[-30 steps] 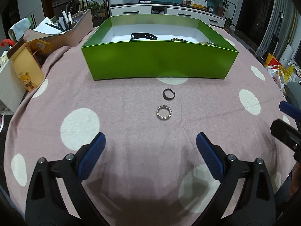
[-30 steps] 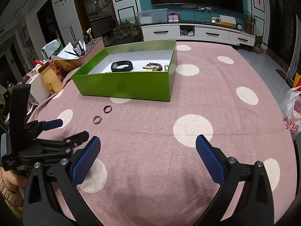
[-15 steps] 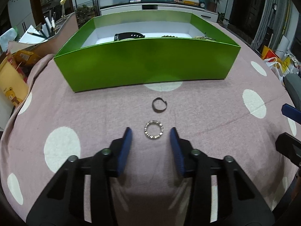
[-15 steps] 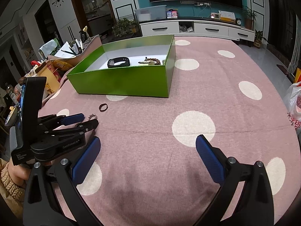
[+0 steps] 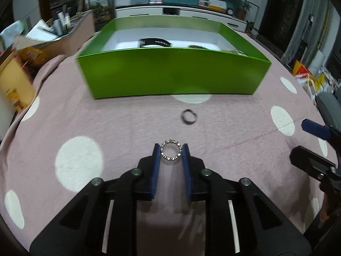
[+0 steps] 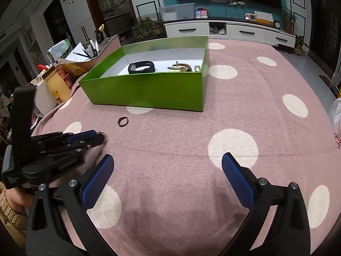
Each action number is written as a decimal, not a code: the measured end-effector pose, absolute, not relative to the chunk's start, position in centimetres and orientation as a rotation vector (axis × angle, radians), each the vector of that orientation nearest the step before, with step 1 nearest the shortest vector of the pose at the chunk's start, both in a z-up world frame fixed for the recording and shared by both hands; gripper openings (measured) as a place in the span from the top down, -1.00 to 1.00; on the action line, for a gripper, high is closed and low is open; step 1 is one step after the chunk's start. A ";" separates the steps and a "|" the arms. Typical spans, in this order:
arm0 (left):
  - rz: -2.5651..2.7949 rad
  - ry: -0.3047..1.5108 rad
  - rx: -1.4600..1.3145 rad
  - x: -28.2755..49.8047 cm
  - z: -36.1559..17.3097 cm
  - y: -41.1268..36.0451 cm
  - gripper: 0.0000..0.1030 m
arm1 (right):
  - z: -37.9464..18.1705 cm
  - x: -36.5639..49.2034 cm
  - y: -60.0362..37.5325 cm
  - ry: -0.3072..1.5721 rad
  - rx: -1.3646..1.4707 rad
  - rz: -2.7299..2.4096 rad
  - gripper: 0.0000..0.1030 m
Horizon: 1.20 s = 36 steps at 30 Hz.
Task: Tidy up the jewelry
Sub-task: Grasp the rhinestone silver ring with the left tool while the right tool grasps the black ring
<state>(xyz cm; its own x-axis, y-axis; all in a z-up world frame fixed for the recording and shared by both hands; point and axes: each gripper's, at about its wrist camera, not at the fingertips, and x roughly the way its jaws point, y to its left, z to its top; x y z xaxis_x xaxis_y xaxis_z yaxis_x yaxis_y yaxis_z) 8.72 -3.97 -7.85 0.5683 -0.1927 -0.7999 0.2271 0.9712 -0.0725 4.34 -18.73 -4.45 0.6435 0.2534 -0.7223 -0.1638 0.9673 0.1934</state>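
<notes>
Living room, TV wall behind; counter [image 6: 266,115] under pink dotted cloth. Green box [image 5: 170,72] at far side, band and beads already inside. Right hand-held gripper [image 6: 168,170] spread wide, empty, hovering. Left hand-held gripper [image 5: 170,149] nearly closed around studded ring [image 5: 171,152], pads flanking it. Dark ring [image 5: 188,116] loose between box and studded ring. Risks: ring squirting from pads if pinched off-centre; cloth caught in jaws.

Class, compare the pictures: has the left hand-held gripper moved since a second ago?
Yes. The left hand-held gripper advanced toward the green box and narrowed; its fingers now flank the silver beaded ring.
</notes>
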 end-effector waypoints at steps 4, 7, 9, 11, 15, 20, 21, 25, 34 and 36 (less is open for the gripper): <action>-0.215 0.924 0.002 7.9 -7.2 -1.8 0.61 | -4.8 5.6 -16.9 0.847 0.090 0.286 -0.96; -0.198 0.916 -0.021 7.3 -7.0 -0.5 0.61 | -5.3 6.8 -15.3 0.863 0.071 0.323 -0.96; -0.190 0.910 -0.040 6.9 -6.8 0.3 0.61 | -5.6 7.6 -14.0 0.871 0.047 0.343 -0.96; -0.183 0.908 -0.052 6.6 -6.8 0.8 0.61 | -6.0 8.5 -12.6 0.876 0.008 0.354 -0.93; -0.180 0.901 -0.071 6.2 -6.6 1.7 0.61 | -6.7 10.0 -10.8 0.901 -0.033 0.376 -0.62; -0.185 0.897 -0.092 6.2 -6.7 2.3 0.61 | -7.5 11.9 -9.7 0.920 -0.074 0.363 -0.31; -0.185 0.898 -0.093 6.2 -6.7 2.3 0.61 | -7.5 12.1 -9.6 0.921 -0.081 0.359 -0.23; -0.184 0.903 -0.101 6.4 -6.9 2.7 0.61 | -7.4 12.8 -9.3 0.916 -0.099 0.351 -0.06; -0.194 0.903 -0.113 6.7 -7.1 3.0 0.61 | -7.5 13.0 -7.7 0.884 -0.161 0.370 0.49; -0.197 0.903 -0.115 6.7 -7.1 3.0 0.61 | -7.5 12.9 -7.5 0.880 -0.167 0.371 0.61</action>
<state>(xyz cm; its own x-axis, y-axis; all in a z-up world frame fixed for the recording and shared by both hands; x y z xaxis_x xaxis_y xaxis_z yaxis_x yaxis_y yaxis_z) 6.70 3.00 -7.09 0.6029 -0.2177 -0.7676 0.1209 0.9759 -0.1817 12.92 -7.52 -7.48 0.5789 0.2475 -0.7770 -0.3832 0.9236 0.0087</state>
